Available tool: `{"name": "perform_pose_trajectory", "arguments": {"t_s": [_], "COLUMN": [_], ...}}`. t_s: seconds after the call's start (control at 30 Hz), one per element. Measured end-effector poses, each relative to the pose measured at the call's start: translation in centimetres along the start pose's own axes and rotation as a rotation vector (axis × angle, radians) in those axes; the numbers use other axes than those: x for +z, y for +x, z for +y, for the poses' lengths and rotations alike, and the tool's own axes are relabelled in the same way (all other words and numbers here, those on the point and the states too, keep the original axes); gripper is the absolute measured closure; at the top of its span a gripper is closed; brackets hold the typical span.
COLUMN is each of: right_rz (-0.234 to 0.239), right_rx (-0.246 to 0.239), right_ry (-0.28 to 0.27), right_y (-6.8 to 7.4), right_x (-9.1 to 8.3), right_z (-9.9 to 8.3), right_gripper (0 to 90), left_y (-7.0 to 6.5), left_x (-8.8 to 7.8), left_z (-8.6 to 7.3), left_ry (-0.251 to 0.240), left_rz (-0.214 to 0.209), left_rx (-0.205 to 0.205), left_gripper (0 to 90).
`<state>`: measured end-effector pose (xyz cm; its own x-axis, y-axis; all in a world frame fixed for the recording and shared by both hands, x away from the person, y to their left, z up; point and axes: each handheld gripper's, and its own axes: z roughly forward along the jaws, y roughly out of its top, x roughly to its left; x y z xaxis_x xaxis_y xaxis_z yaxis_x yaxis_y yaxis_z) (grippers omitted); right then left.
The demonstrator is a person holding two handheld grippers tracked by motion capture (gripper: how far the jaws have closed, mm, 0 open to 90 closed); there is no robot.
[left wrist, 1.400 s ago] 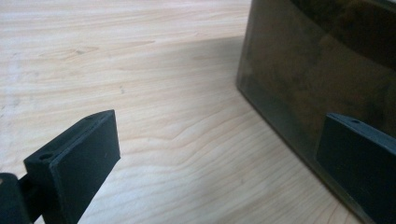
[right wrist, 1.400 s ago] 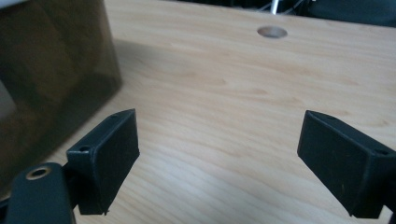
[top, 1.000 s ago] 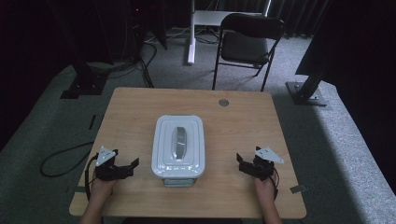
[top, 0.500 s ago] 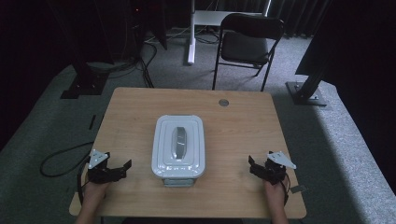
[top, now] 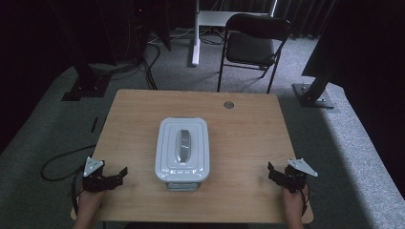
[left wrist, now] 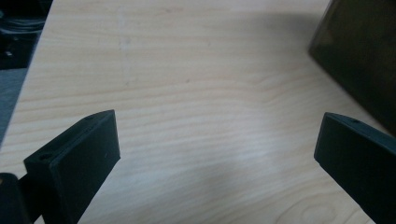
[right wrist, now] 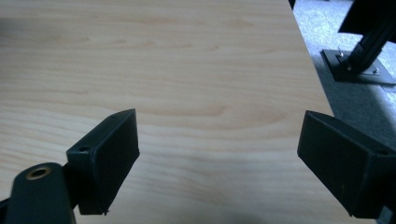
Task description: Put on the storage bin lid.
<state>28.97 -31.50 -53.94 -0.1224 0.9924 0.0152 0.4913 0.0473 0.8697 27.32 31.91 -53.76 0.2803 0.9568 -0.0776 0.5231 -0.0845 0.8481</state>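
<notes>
A white rectangular lidded plastic container [top: 182,152] with a grey handle on its lid sits closed at the middle of the light wooden desk [top: 248,138], so its contents cannot be seen. The left gripper [top: 117,175] hovers near the desk's left front edge, jaws spread wide and empty, well apart from the container. The right gripper [top: 273,172] is near the right front edge, likewise wide open and holding nothing.
</notes>
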Motion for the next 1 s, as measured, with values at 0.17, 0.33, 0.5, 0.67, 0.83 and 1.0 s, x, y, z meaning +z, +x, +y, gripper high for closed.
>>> {"name": "perform_pose_trajectory", "arguments": {"t_s": [0.17,0.33,0.5,0.67,0.83,1.0], "right_rz": [-0.024,-0.032,-0.019,-0.011,-0.022,-0.022], "right_rx": [0.007,0.013,0.039,0.042,0.034,0.053], "right_ry": [0.027,0.053,0.076,0.092,0.097,0.105], "right_y": [-0.8,-1.5,-2.1,-2.4,-2.2,-2.4], "right_x": [-0.2,-0.7,-0.9,-0.9,-1.1,-1.4], "right_z": [-0.6,-1.3,-1.9,-2.6,-2.9,-3.1], "right_gripper": [12.0,12.1,12.2,12.1,12.1,12.1], "left_y": [0.3,0.7,1.4,1.9,2.0,2.2], "left_x": [-0.3,-1.0,-1.6,-2.1,-2.4,-2.6], "left_z": [-0.5,-1.2,-1.7,-2.3,-2.6,-3.1], "left_ry": [0.007,0.014,0.03,0.049,0.078,0.118], "left_rz": [0.013,0.024,0.058,0.077,0.095,0.102], "left_rx": [-0.016,-0.044,-0.069,-0.087,-0.095,-0.113], "left_gripper": [1.0,1.0,1.0,1.0,1.0,1.0]}}
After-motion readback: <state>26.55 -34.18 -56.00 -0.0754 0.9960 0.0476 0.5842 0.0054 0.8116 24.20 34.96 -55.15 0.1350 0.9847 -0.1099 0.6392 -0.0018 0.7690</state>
